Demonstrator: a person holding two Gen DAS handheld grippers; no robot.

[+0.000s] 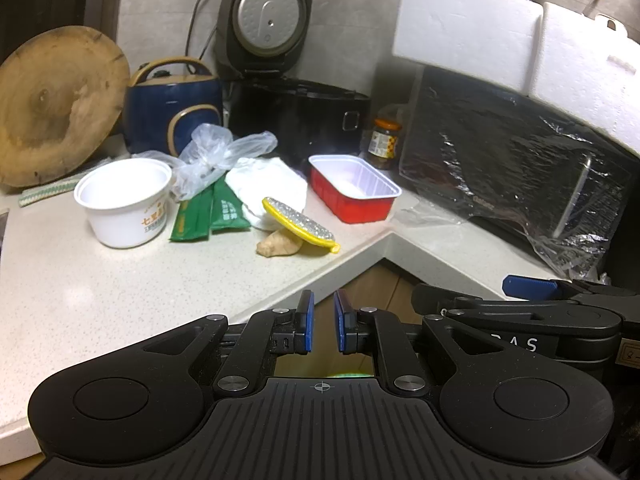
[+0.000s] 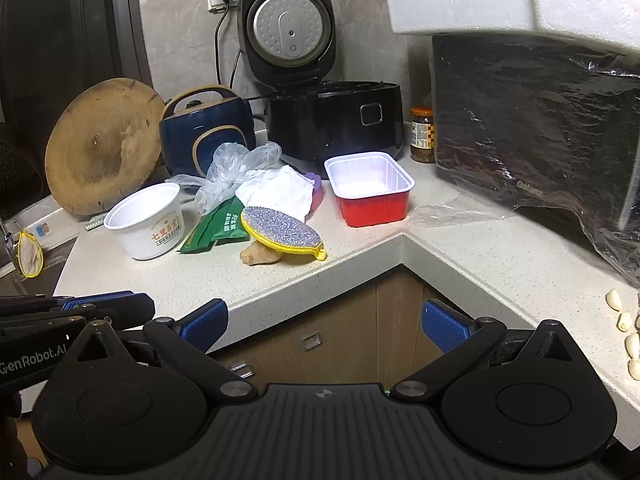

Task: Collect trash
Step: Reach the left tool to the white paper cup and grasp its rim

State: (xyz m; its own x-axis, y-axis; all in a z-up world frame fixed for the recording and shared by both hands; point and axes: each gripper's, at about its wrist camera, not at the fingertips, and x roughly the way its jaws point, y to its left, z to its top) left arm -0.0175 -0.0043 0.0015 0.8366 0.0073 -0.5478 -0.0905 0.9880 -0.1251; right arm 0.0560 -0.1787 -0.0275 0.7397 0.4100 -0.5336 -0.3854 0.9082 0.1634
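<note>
Ginger partly hidden under the scrubber ahead of the grippers, purple item mostly behind crumpled paper, jar label unreadable, garlic cloves cut off far right.

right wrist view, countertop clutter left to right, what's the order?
Round wooden board → white paper bowl → green packets → yellow-edged scrubber → red tray → jar → plastic-wrapped microwave → garlic cloves.

"Galanz" stands on the black microwave, right of frame; "GenRobot.AI" on the left gripper, lower left.
</note>
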